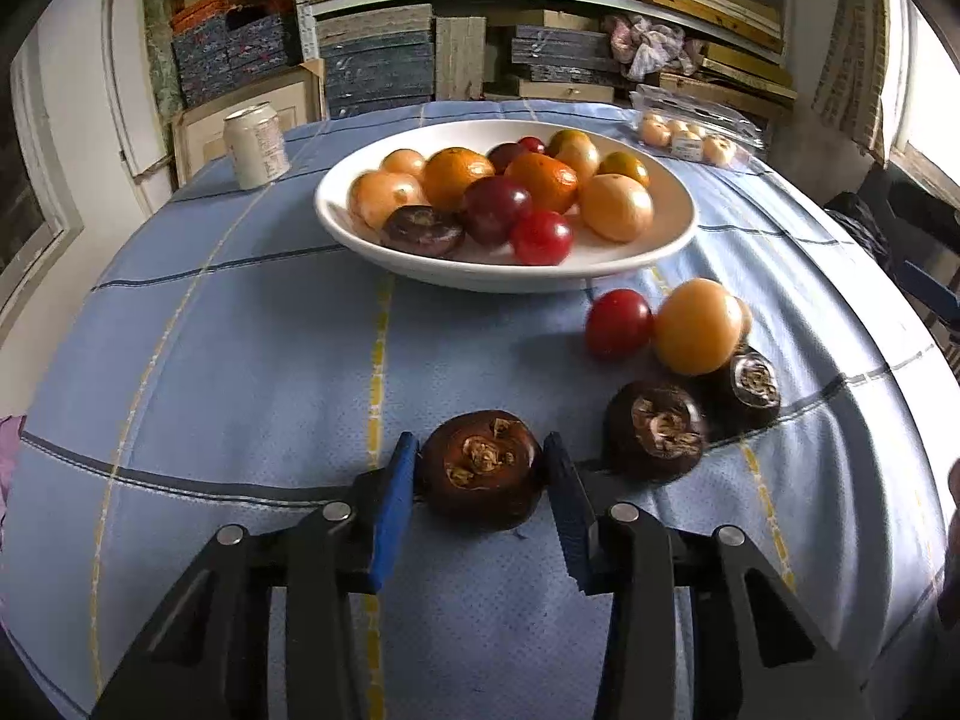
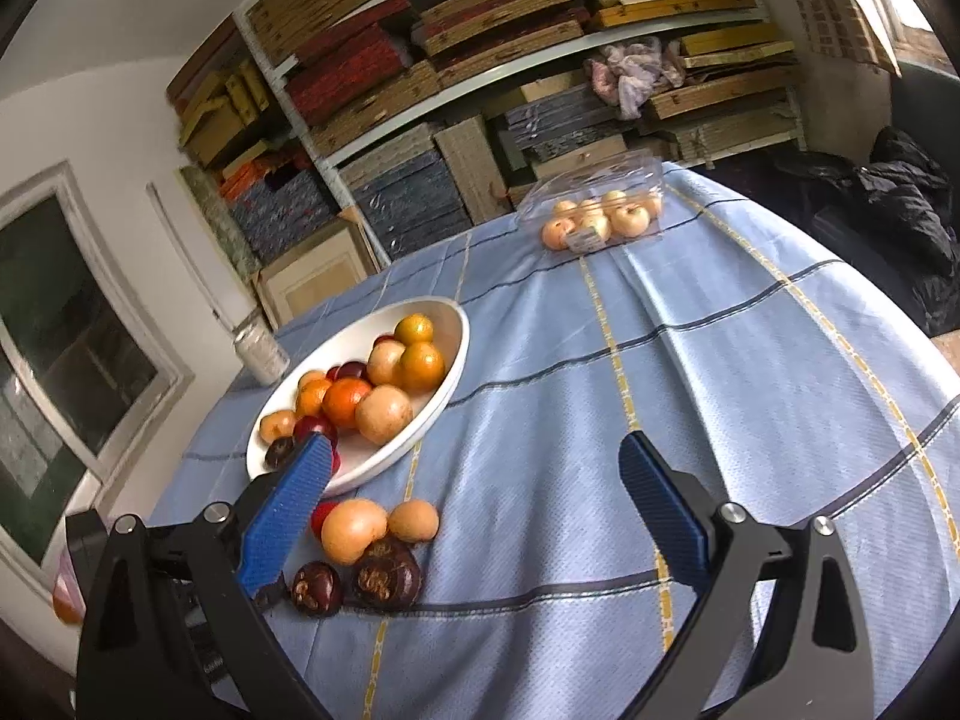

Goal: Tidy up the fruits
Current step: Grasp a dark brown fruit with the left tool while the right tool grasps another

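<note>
We note the left gripper (image 1: 480, 468) clamped on a dark brown fruit (image 1: 480, 471) resting on the table (image 1: 240, 360) (right gripper (image 2: 474, 480) spread, empty), so we lift straight up, keeping clear of its neighbours, toward the white bowl (image 1: 360, 240).

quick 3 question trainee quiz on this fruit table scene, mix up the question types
1. True or false: the left gripper is closed on a dark brown fruit.
2. Where does the soda can stand? A in the white bowl; B on the blue tablecloth beside the bowl; C in the clear plastic box.
3. What is between the pads of the right gripper?

Key: 1 true. 2 B. 3 nothing; its jaws stand wide open above the cloth.
</note>
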Motion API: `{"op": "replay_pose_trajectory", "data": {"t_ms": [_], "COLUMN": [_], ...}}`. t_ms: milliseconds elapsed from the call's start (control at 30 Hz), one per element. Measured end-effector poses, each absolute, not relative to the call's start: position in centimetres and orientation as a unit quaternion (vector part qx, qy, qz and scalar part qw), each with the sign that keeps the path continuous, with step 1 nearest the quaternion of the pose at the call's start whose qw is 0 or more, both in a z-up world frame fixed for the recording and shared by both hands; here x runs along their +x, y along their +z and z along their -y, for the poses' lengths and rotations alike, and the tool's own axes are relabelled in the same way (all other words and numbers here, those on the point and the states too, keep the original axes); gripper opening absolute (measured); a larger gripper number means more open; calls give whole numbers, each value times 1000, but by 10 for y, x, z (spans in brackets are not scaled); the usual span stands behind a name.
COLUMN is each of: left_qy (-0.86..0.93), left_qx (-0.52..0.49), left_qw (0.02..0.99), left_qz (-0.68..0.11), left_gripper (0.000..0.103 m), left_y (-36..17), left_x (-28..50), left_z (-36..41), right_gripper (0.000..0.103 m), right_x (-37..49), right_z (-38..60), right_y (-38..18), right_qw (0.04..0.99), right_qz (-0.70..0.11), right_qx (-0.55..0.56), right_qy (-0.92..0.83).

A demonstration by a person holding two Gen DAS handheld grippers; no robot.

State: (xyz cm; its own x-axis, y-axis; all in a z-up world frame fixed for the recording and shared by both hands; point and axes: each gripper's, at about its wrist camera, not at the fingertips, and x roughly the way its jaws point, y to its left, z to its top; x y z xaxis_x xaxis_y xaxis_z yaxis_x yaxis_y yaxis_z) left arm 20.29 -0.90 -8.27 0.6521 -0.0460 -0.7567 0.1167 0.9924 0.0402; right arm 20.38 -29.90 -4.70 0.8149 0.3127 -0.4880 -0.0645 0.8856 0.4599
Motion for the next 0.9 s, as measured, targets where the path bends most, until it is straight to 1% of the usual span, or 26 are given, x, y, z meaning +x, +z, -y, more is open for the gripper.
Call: {"op": "replay_pose_trajectory", "data": {"t_ms": [100,167,200,233,267,300,433,900], "left_qy": [-20,-11,-6,-5,-8,-11,-20,-38], "left_qx": [22,14,16,17,17,19,20,19], "left_qw": [911,912,913,914,914,914,914,914], "left_qz": [-412,-409,-407,-405,-405,-405,-404,-403], "left_gripper": [43,43,43,43,43,43,43,43], "left_y": [-80,-78,-76,-75,-74,-74,-72,-69], "left_x": [205,205,205,204,204,203,202,199], "left_z": [-4,-10,-11,-11,-10,-9,-8,-2], "right_gripper": [94,80,66,56,54,53,53,53], "right_x": [202,198,196,195,194,194,194,212], "right_z": [278,250,236,226,216,211,196,192], "right_y": [-50,-55,-58,-62,-67,-70,-79,-94], "right_qw": [929,931,930,928,923,920,914,901], "right_qz": [-307,-326,-334,-341,-350,-356,-365,-399], "right_qx": [163,89,49,24,2,-8,-29,-18], "right_qy": [127,139,143,149,157,162,176,170]}}
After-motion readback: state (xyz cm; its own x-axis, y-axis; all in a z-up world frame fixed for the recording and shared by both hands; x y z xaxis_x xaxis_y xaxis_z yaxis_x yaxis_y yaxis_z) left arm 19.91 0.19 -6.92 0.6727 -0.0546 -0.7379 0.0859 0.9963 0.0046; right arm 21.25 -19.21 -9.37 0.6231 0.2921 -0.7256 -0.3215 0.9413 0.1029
